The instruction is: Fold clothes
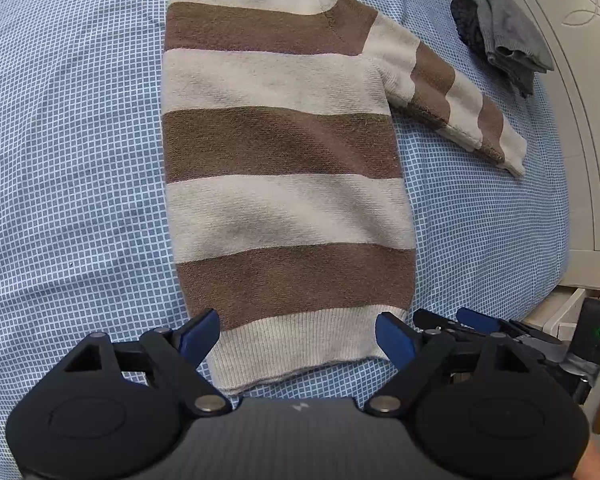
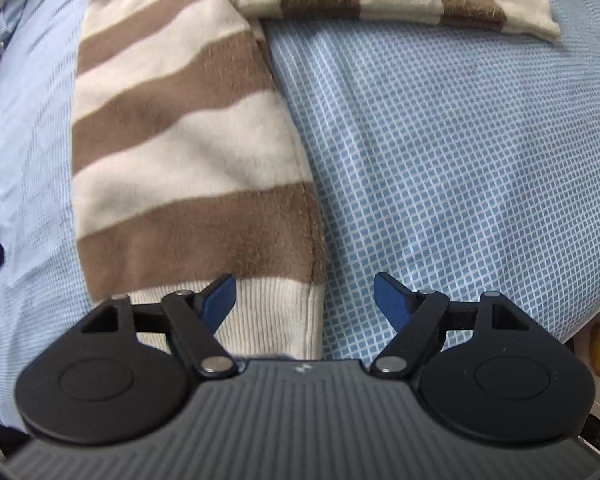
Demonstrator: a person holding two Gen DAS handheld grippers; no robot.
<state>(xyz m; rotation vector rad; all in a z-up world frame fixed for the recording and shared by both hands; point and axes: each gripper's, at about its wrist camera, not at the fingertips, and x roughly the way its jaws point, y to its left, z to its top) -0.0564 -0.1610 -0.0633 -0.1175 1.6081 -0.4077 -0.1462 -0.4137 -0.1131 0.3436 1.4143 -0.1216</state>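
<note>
— Where is the sweater?

— The striped sweater (image 1: pixel 284 152) lies flat on the bed (image 1: pixel 72 160), on the blue checked sheet, brown and cream bands running across it. One sleeve (image 1: pixel 456 100) angles out to the right side; the other side looks folded in, with a straight edge.

— And the grippers?

— The left gripper (image 1: pixel 298 338) hovers at the ribbed hem (image 1: pixel 300 344), jaws spread wide, one blue pad at each corner of the hem. The right gripper (image 2: pixel 304 300) sits at the hem's right corner, jaws also spread, its left pad over the ribbing and its right pad over bare sheet. Neither pinches any cloth.

— Anything else on the bed?

— A small heap of grey clothes (image 1: pixel 500 36) near the far right edge, well apart from the sweater, beside a cream headboard (image 1: pixel 588 80).
</note>
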